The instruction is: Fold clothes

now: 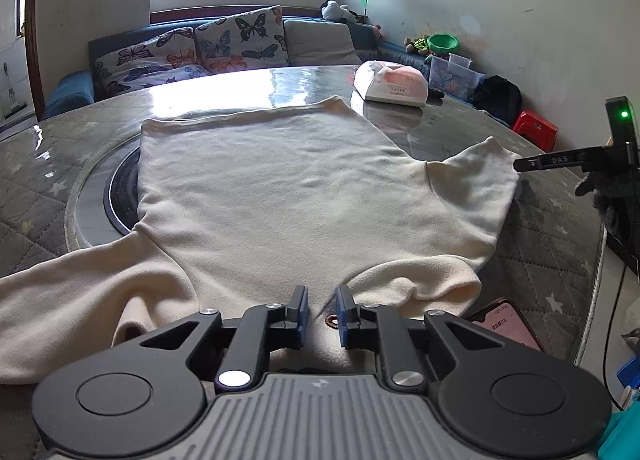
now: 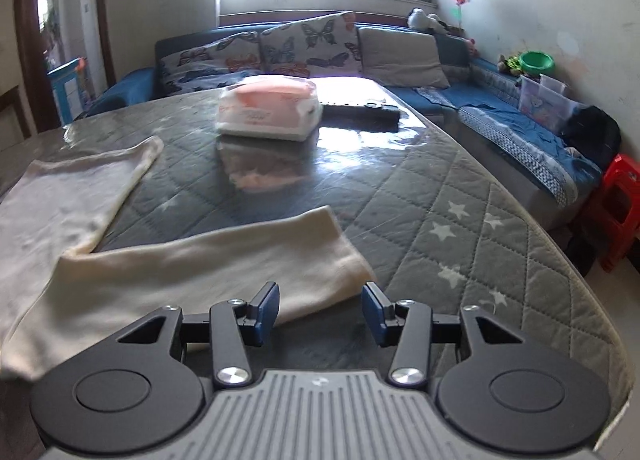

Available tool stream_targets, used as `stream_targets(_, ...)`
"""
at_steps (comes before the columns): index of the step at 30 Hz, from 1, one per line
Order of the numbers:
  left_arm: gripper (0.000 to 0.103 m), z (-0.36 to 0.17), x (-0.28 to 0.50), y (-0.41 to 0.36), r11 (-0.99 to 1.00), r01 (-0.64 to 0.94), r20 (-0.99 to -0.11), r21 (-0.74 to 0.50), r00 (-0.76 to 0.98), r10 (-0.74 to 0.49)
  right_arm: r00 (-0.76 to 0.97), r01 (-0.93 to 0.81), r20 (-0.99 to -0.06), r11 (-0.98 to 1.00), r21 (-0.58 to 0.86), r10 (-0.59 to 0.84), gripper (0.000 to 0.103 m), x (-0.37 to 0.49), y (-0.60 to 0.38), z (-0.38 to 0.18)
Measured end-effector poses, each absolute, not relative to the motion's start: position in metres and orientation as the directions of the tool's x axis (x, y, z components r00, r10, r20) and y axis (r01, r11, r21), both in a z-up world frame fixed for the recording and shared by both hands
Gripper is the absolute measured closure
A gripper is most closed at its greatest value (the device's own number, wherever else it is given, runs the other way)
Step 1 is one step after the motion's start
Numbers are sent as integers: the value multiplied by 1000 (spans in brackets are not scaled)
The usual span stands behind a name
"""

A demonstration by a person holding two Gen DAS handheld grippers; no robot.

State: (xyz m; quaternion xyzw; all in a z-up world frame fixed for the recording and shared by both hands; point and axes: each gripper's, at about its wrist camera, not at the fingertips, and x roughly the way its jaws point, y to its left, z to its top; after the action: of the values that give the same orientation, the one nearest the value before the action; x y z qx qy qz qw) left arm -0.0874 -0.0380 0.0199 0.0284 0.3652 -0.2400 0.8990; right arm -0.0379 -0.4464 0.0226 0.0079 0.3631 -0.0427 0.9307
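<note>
2 views, differing content. Left wrist view: whole cream sweater (image 1: 280, 196) lies flat on the round counter (image 1: 540, 220), hem toward the sofa (image 1: 192, 52), collar at the near edge, so its long axis runs away from the camera; sleeves spread to each side. A phone (image 1: 508, 326) lies beside the near right sleeve. Left tool (image 1: 322, 310) sits over the collar, narrow gap, gripping nothing. Right wrist view: only 1 sleeve and part of the body, plus a tissue pack (image 2: 268, 110). Right tool (image 2: 320, 310) wide apart at the cuff.
</note>
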Motion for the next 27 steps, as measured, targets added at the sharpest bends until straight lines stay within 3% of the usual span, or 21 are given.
stream_targets(3,85,19,-87,-39,886,447,-670,-125,620,-408,731,117,-677,993,9,-80,58,-28,-454,15)
stream_targets(4,85,20,-87,-39,886,446,-670,-125,620,-407,732,122,-678,992,27,-71,65,-27,-456,13)
stream_targets(5,85,20,-87,-39,887,445,-671,-125,621,-406,739,124,-670,991,40,-66,82,-27,-458,12)
stream_targets(7,85,20,-87,-39,887,446,-672,-124,620,-406,750,134,-657,990,36,-78,94,-30,-458,12)
stream_targets(12,84,20,-85,-37,884,449,-673,-132,614,-413,735,149,-666,989,-21,-125,92,-31,-457,11)
stream_targets(14,78,21,-83,-35,881,451,-676,-144,605,-420,731,155,-665,987,-53,-151,74,-29,-456,16)
stream_targets(16,69,23,-81,-33,881,450,-681,-145,600,-419,742,151,-651,986,-74,-162,74,-28,-454,25)
stream_targets(27,67,25,-76,-24,898,419,-686,-133,615,-389,772,-125,-630,992,-18,85,59,-9,-386,44)
